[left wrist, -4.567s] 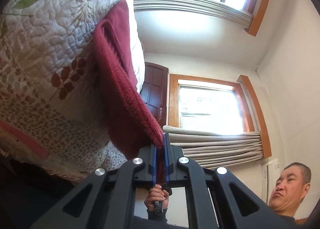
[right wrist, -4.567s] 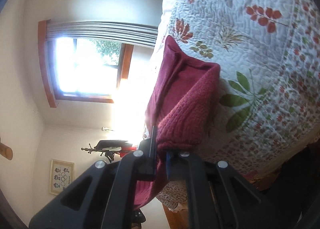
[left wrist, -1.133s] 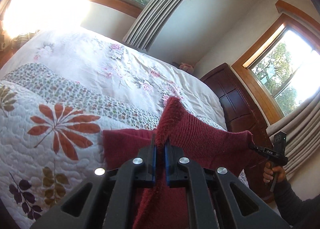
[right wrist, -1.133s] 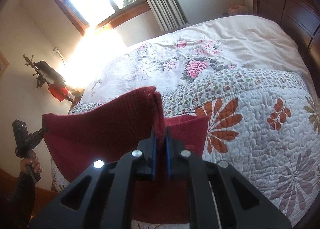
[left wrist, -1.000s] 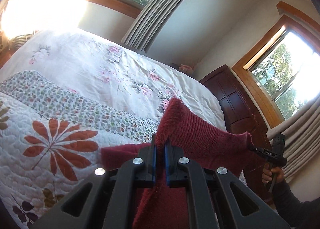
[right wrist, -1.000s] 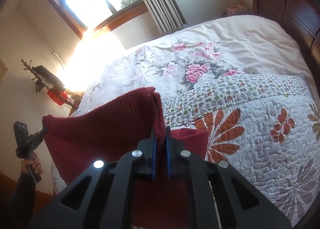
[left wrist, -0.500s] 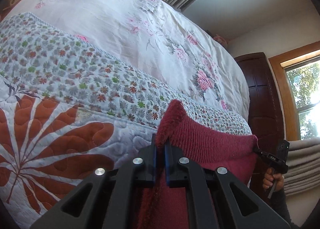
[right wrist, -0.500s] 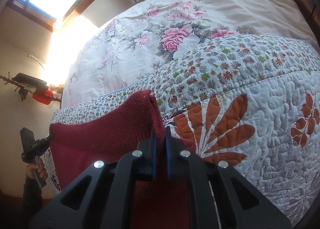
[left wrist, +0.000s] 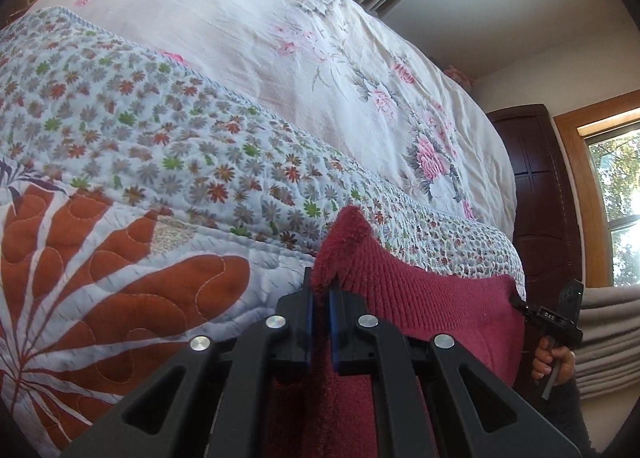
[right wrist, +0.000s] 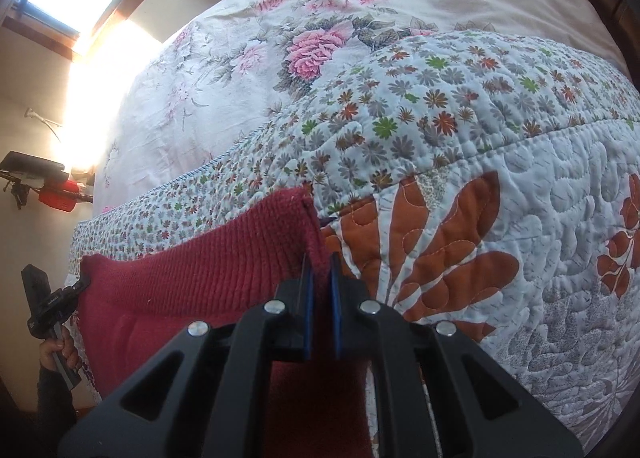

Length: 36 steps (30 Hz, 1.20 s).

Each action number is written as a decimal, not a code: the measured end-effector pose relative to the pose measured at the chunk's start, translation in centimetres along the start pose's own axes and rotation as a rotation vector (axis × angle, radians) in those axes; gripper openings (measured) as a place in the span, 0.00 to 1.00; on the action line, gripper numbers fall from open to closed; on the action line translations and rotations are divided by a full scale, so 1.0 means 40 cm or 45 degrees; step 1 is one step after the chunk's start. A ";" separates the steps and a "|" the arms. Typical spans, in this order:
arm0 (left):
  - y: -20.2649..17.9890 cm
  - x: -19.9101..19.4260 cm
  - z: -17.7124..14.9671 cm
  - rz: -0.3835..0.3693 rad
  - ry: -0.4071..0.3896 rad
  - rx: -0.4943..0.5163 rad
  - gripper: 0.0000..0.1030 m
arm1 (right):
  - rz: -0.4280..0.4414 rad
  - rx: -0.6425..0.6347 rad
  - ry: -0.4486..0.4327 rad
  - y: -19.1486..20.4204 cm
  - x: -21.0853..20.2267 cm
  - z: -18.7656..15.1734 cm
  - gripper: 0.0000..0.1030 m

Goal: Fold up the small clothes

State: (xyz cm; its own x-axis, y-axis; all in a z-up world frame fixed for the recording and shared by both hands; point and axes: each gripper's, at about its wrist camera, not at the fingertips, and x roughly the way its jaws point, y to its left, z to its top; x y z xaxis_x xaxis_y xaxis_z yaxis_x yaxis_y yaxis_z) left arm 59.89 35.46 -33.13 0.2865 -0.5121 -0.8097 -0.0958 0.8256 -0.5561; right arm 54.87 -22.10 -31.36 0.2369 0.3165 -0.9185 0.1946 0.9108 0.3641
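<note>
The dark red knitted garment [left wrist: 420, 298] is stretched taut between the two grippers just above the quilt [left wrist: 132, 194] on the bed, its top edge running from one corner to the other while the rest hangs toward the near side of the bed. The left gripper [left wrist: 320, 290] has its fingers pinching one upper corner of the knit; the right gripper [right wrist: 319, 278] pinches the opposite corner the same way, each visible in the other's view at the far end of the cloth. The step in hand looks like laying the garment flat on the quilt so it can be folded. To do it well, both corners should come down level and together, keeping the top edge straight and lightly tensioned, so the hanging body settles without bunching beneath. Letting go only once the knit rests fully on the quilt should avoid a crooked lay. The flowered bedspread [right wrist: 248, 58] lies beyond, well clear.
</note>
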 end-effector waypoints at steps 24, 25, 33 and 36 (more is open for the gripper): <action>-0.190 -0.188 -0.181 -0.044 -0.210 0.385 0.44 | 0.075 -0.185 -0.169 0.052 -0.119 -0.175 0.19; -0.185 -0.152 -0.196 0.002 -0.163 0.395 0.44 | 0.047 -0.211 -0.150 0.052 -0.093 -0.185 0.17; -0.144 -0.120 -0.242 0.082 -0.167 0.319 0.32 | 0.104 -0.136 -0.222 0.002 -0.158 -0.227 0.11; -0.199 -0.207 -0.320 -0.073 -0.238 0.368 0.37 | 0.234 -0.216 -0.225 0.048 -0.204 -0.297 0.11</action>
State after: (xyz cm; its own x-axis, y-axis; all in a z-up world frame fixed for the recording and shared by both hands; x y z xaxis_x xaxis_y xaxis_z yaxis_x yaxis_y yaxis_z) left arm 46.07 30.10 -24.39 0.4560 -0.5296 -0.7153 0.1921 0.8433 -0.5019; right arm 42.02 -19.77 -25.01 0.4180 0.4425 -0.7934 -0.0248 0.8786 0.4770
